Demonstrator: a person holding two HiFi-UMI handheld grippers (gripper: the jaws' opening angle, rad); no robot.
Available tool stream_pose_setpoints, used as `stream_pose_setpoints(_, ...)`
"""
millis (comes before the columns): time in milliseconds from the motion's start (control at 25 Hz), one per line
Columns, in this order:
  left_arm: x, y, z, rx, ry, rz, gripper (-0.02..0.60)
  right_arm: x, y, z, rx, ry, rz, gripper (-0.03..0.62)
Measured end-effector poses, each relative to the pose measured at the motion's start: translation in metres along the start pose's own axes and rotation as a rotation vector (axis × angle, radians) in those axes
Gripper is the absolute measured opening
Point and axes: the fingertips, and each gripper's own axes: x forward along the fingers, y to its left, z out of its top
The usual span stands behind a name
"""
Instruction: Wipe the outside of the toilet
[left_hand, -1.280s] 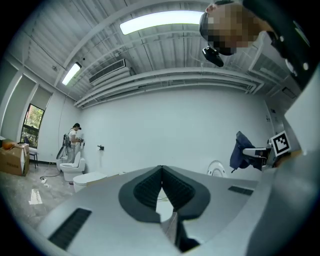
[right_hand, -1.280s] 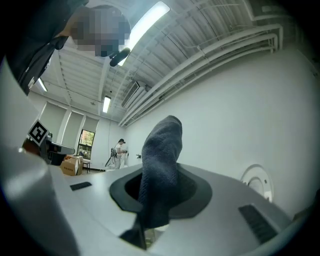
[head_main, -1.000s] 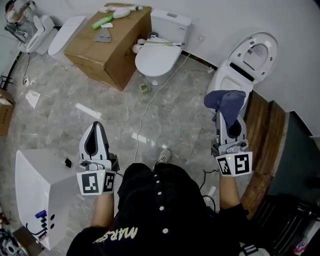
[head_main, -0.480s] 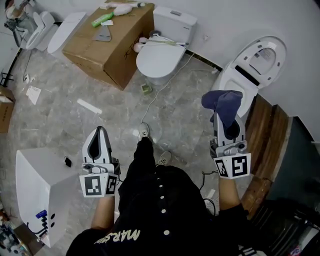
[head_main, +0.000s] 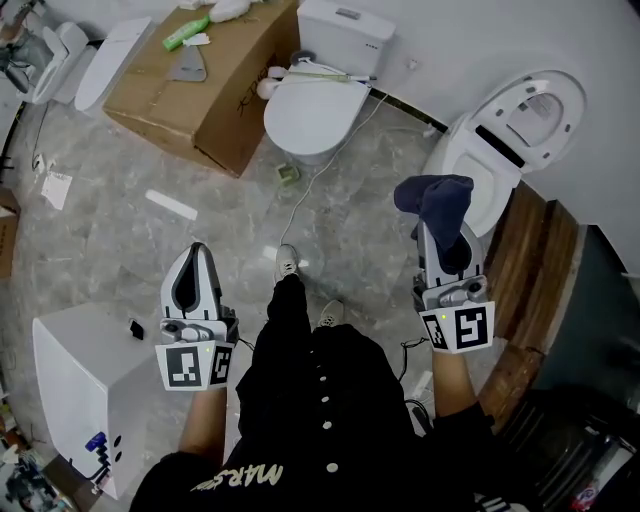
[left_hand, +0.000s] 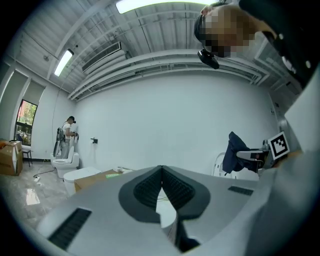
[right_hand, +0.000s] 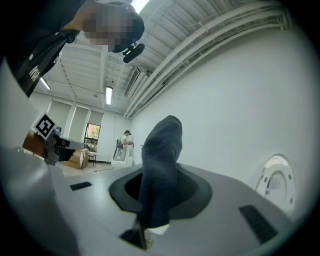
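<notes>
Left gripper (head_main: 197, 250): jaws pressed together, nothing between them; held over the marble floor (head_main: 120, 230).
Right gripper (head_main: 440, 235): clamped on a dark blue cloth (head_main: 432, 195) that stands up past the tips.
Open-lid toilet (head_main: 470, 160): just beyond the cloth, at the wall; right gripper view shows it off to the right, apart.
Closed toilet (head_main: 310, 105): farther left, beside cardboard box (head_main: 215, 70).

Coarse, matt weave on the dark blue cloth (right_hand: 160, 170). Glossy white ceramic on the open-lidded toilet (head_main: 470, 165). Polished grey stone-look floor (head_main: 120, 240), faintly reflective. Plain matt brown cardboard box (head_main: 215, 80). Grained brown wooden boards (head_main: 522, 250). Smooth matt grey plastic on the left gripper (left_hand: 161, 168), dark ribbed rubbery fingers (left_hand: 147, 192).
</notes>
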Motion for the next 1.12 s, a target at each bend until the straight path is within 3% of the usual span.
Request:
stream_pose_setpoints(400,0.079,0.047,-0.068,0.047,0.023,-0.028,0.009,0.073,-0.003,-0.104,-0.003,0.053,0.008,0.078)
stream_pose_setpoints(1120,0.175,0.104,-0.273,0.051,-0.01,-0.064,0.009,0.148,0.021,-0.35,-0.014,0.122,0.028,0.078)
